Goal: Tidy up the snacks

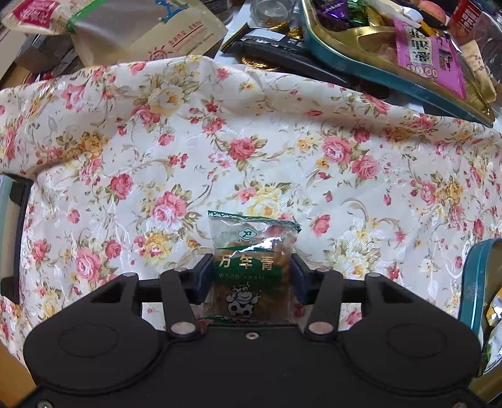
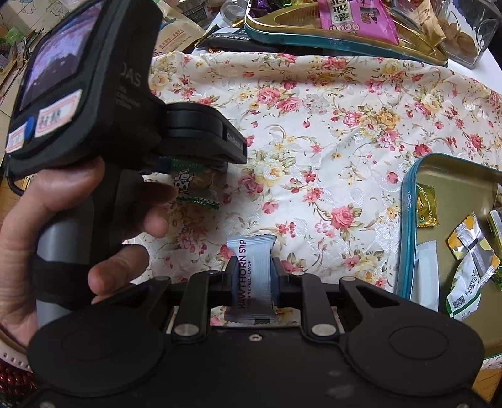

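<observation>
My left gripper (image 1: 251,273) is shut on a clear snack packet (image 1: 251,251) with green print and a cartoon cow, its blue pads pressing both sides. The right wrist view shows that same packet (image 2: 191,185) hanging below the left gripper (image 2: 194,171), just above the floral cloth (image 2: 313,141), with a person's hand (image 2: 62,204) on the handle. My right gripper (image 2: 254,273) is shut on a pale blue hawthorn strip packet (image 2: 251,254), held upright over the cloth. A teal tin (image 2: 408,219) with a gold inside sits to the right and holds several wrapped snacks.
At the far edge lies a second teal-and-gold tin (image 2: 313,34) with a purple packet and sweets in it. Paper snack bags (image 1: 157,28) and a black wrapper (image 1: 266,40) crowd the back left. The near teal tin's rim (image 1: 473,276) shows at the right of the left wrist view.
</observation>
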`<state>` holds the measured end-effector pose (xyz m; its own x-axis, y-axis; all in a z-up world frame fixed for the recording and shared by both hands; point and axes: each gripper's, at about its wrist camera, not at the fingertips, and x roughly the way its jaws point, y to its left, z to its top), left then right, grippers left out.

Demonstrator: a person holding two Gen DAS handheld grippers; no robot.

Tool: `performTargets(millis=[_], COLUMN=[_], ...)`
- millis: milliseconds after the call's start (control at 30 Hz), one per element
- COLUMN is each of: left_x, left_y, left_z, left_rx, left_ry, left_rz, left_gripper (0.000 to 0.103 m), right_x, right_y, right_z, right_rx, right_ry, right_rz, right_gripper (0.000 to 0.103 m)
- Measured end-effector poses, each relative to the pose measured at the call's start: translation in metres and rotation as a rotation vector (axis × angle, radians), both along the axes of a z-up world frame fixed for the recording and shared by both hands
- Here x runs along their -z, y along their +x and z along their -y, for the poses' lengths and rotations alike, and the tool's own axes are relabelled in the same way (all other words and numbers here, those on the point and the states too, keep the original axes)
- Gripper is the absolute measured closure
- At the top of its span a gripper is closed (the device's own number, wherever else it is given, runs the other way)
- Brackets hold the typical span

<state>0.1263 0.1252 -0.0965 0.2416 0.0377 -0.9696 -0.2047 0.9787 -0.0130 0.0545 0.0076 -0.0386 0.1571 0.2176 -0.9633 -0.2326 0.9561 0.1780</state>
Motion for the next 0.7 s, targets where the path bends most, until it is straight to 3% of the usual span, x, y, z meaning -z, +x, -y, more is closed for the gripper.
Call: performTargets(millis=[333, 567, 700], left_x=[-0.045, -0.077, -0.088], left_y=[-0.021, -0.029, -0.033], left_z=[-0.002, 0.019, 0.032], left_rx=[-0.049, -0.011, 0.023], left_ry=[0.019, 0.030, -0.011], left_rz=[0.067, 0.136, 0.158], left_gripper=[0.047, 0.047, 0.047], right_x=[-0.026, -0.050, -0.062], right_y=[0.000, 0.006, 0.009], right_z=[0.015, 0.046, 0.074], right_rx=[0.046, 0.134, 0.213], right_ry=[0.037, 0.059, 0.057], right_rz=[0.057, 0.122, 0.153], right_gripper=[0.082, 0.082, 0.082])
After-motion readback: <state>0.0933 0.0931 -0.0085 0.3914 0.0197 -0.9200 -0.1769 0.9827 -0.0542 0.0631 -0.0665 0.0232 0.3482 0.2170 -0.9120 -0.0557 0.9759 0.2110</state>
